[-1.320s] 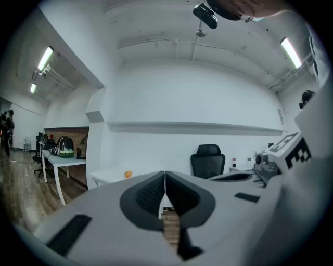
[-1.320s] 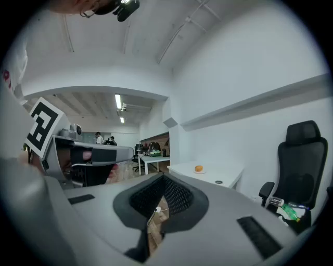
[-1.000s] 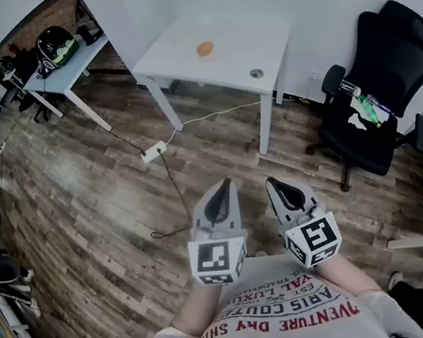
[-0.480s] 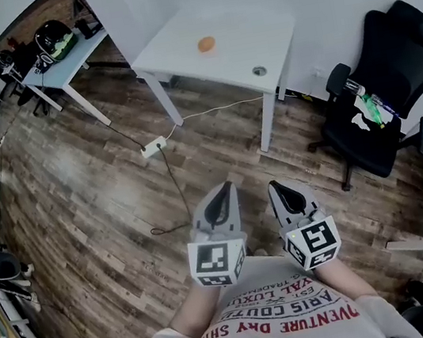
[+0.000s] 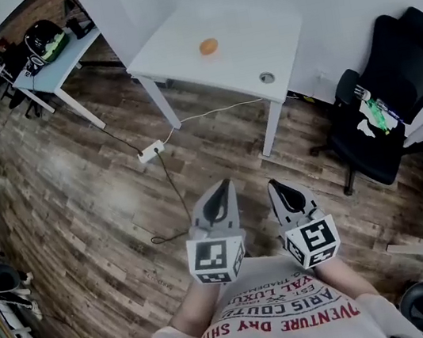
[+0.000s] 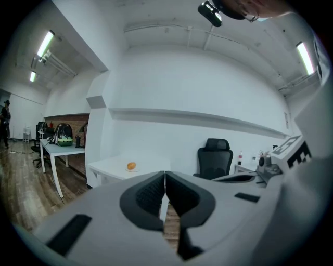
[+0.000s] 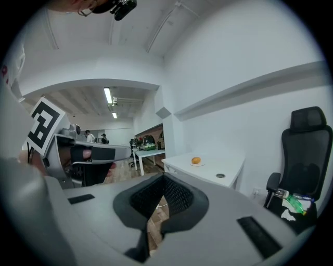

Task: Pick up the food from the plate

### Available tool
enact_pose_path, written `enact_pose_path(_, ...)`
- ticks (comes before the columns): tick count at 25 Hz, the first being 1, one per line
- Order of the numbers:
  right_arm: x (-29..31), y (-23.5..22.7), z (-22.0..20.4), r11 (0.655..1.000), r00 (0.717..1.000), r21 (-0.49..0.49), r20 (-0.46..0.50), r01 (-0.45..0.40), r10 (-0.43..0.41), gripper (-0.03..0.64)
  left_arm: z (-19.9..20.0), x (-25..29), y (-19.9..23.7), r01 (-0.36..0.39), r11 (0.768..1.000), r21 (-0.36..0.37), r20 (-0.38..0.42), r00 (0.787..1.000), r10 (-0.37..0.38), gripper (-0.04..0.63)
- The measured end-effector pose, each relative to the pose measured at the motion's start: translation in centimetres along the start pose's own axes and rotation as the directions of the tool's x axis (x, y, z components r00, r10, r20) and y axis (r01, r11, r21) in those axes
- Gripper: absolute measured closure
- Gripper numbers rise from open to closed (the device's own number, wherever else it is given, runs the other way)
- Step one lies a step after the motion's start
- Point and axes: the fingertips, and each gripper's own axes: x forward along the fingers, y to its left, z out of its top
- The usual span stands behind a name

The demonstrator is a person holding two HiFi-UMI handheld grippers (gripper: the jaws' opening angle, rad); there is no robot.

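Observation:
An orange piece of food (image 5: 209, 46) lies on a small white plate (image 5: 209, 52) on a white table (image 5: 254, 37) across the room. It also shows far off as the food (image 6: 131, 166) in the left gripper view and the food (image 7: 195, 160) in the right gripper view. I hold both grippers close to my chest, well short of the table. My left gripper (image 5: 221, 187) has its jaws pressed together with nothing between them. My right gripper (image 5: 273, 183) is also shut and empty.
A black office chair (image 5: 384, 119) with small items on its seat stands right of the table. A white cable and power strip (image 5: 151, 151) lie on the wooden floor between me and the table. A second desk (image 5: 58, 65) with bags stands at the left.
The view has shifted slightly toward the table; the grippers keep the same pose and stay shut.

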Motion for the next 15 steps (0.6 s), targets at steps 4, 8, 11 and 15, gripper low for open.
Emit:
enact_pose_path(4, 4.7, -1.2, 1.5, 0.998, 0.999, 0.019, 0.000, 0.055, -0.055, 0.606, 0.8, 3.0, 4.3, 0.005, 0.999, -0.036, -0.012, 1.000, -0.005, 0.588)
enact_pose_path(8, 10.3, -2.0, 3.3, 0.993, 0.994, 0.029, -0.004, 0.112, -0.112, 0.606, 2.1, 6.2, 9.9, 0.019, 0.999, -0.050, -0.018, 1.000, -0.020, 0.588)
enact_pose_path(11, 14.9, -2.3, 4.8, 0.989, 0.989, 0.027, -0.012, 0.148, -0.148, 0.606, 3.3, 8.8, 14.6, 0.031, 0.998, -0.047, -0.013, 0.999, -0.032, 0.588)
enact_pose_path(15, 20.3, -2.9, 6.8, 0.982, 0.982, 0.028, 0.000, 0.188, -0.189, 0.606, 4.6, 12.1, 20.0, 0.039, 0.999, -0.024, -0.010, 0.999, -0.039, 0.588)
